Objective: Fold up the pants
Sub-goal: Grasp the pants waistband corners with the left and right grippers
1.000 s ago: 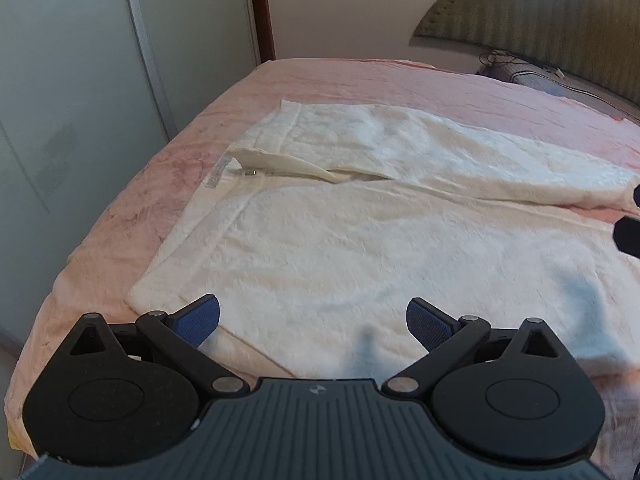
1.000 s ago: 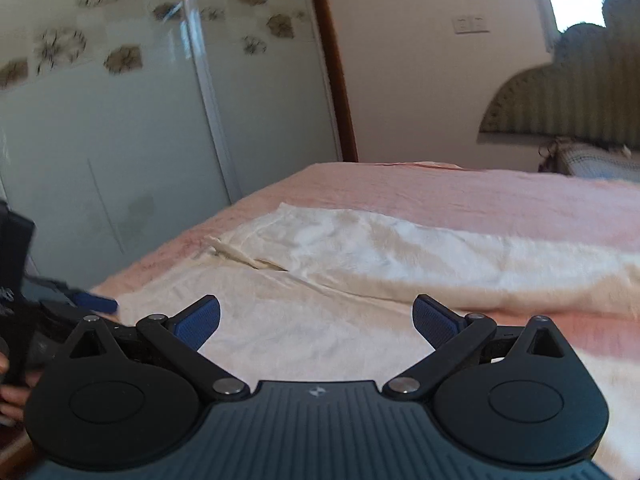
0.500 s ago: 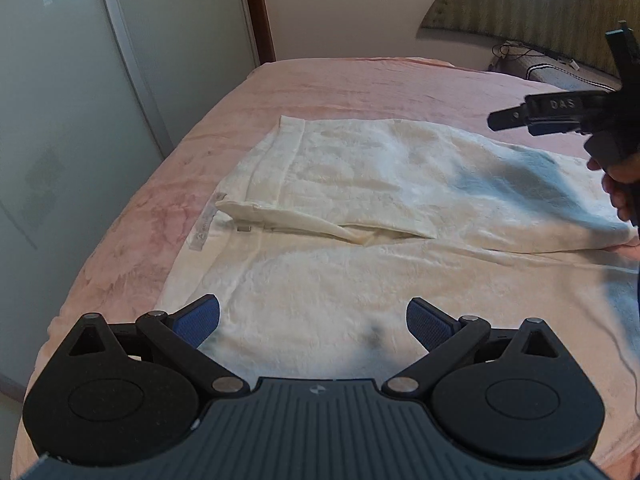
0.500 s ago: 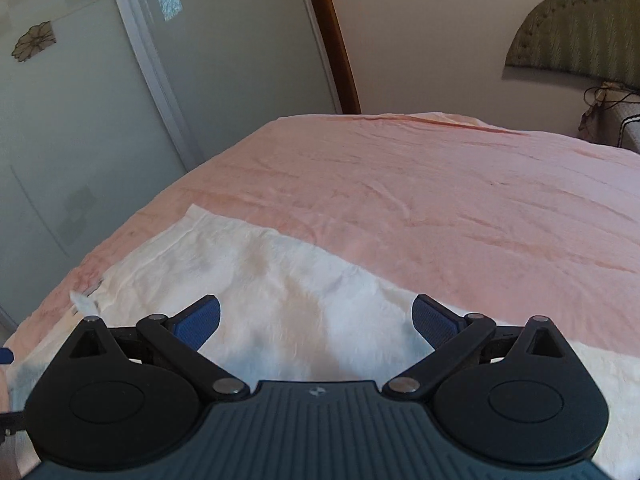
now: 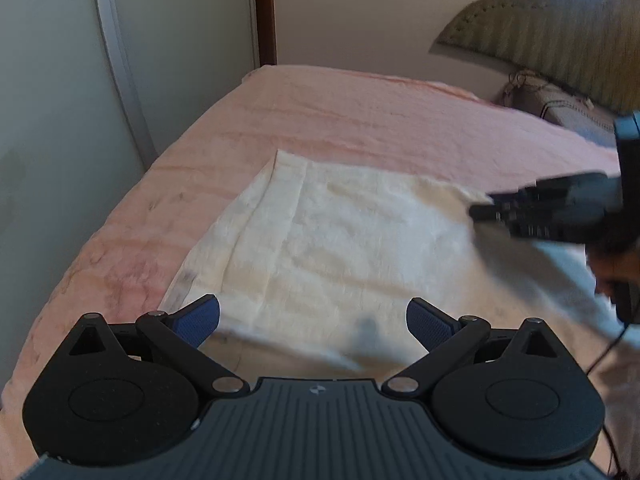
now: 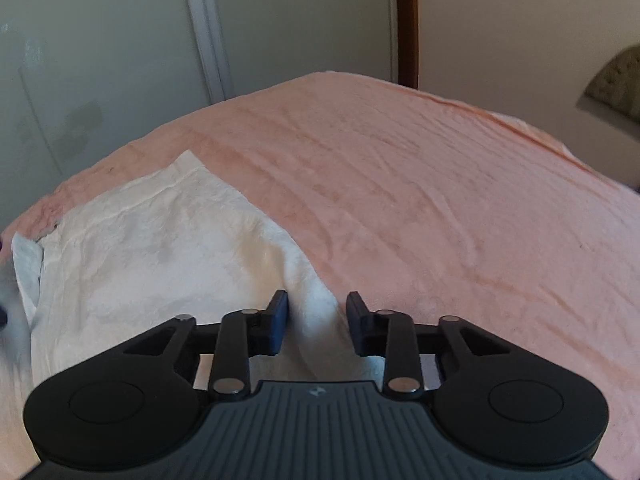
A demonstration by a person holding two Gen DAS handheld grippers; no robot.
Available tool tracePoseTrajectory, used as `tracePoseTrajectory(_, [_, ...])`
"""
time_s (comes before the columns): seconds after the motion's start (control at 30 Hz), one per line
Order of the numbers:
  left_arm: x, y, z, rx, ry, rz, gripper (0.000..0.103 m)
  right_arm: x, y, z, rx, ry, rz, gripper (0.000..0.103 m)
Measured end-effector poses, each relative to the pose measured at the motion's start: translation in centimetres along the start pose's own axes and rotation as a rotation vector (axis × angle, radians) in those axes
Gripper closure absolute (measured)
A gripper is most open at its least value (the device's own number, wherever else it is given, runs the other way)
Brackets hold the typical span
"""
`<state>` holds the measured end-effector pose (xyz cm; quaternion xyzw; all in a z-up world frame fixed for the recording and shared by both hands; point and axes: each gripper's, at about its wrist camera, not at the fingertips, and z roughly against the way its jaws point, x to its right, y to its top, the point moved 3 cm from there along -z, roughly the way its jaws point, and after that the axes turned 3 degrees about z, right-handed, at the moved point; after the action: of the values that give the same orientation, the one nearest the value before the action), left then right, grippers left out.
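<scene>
The bed (image 5: 360, 120), covered in a pink bedspread, carries the white pants (image 5: 340, 248). In the left wrist view the pants lie flat along the near side of the bed, the waistband end toward the left edge, the fabric running off to the right. Frosted sliding doors (image 5: 60, 120) stand beyond the left edge of the bed, and a padded headboard (image 5: 560, 52) stands at the far right.

The left gripper (image 5: 313, 320) hangs over the near edge of the pants. Its jaws are spread wide, with nothing between the blue pads (image 5: 200, 320); the pads do not touch the fabric.

Farther right in the same view, the right gripper (image 5: 484, 210) reaches in from the right edge at the far margin of the pants, a hand (image 5: 616, 268) partly visible behind it. This region is motion-blurred.

In the right wrist view the right gripper (image 6: 316, 320) has just been closing. Its jaws stand narrowed, with a raised fold of the pants (image 6: 160, 248) edge between the pads (image 6: 278, 320). A gap shows on either side of the fold, so the pads do not yet press on it. Bare bedspread fills the right half of this view.
</scene>
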<state>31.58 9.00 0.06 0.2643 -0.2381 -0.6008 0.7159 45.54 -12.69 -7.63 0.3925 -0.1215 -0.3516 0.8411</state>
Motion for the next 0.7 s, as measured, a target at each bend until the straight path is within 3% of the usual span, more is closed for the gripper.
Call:
tracePoseTrajectory(0.17, [-0.1, 5.4, -4.1, -0.007, -0.098, 0.165, 0.003, -6.6, -0.9, 2.5, 0.062, -0.171, 0.425, 0.087])
tracePoseTrajectory(0.27, [-0.4, 7.5, -6.6, -0.072, -0.204, 0.299, 0.003, -10.2, -2.6, 3.7, 0.085, -0.235, 0.652, 0.089])
tracePoseTrajectory(0.33, [-0.9, 8.2, -8.5, -0.126, -0.315, 0.408, 0.002, -11.6, -3.7, 4.1, 0.095, -0.263, 0.749, 0.089])
tracePoseTrajectory(0.5, [-2.6, 8.5, -13.0, -0.284, -0.424, 0.677, 0.01, -12.7, -5.5, 4.3, 0.098, -0.288, 0.852, 0.089])
tracePoseTrajectory(0.57, [-3.2, 8.2, -13.5, -0.319, -0.422, 0.722, 0.031, -12.6, -6.1, 4.2, 0.096, -0.29, 0.86, 0.089])
tracePoseTrajectory(0.63, [-3.6, 7.7, -12.5, -0.297, -0.416, 0.703, 0.072, -12.5, -6.5, 4.4, 0.099, -0.291, 0.853, 0.089])
tracePoseTrajectory(0.7, [-3.8, 6.9, -11.1, -0.268, -0.393, 0.664, 0.095, -13.0, -6.2, 4.6, 0.108, -0.298, 0.844, 0.089])
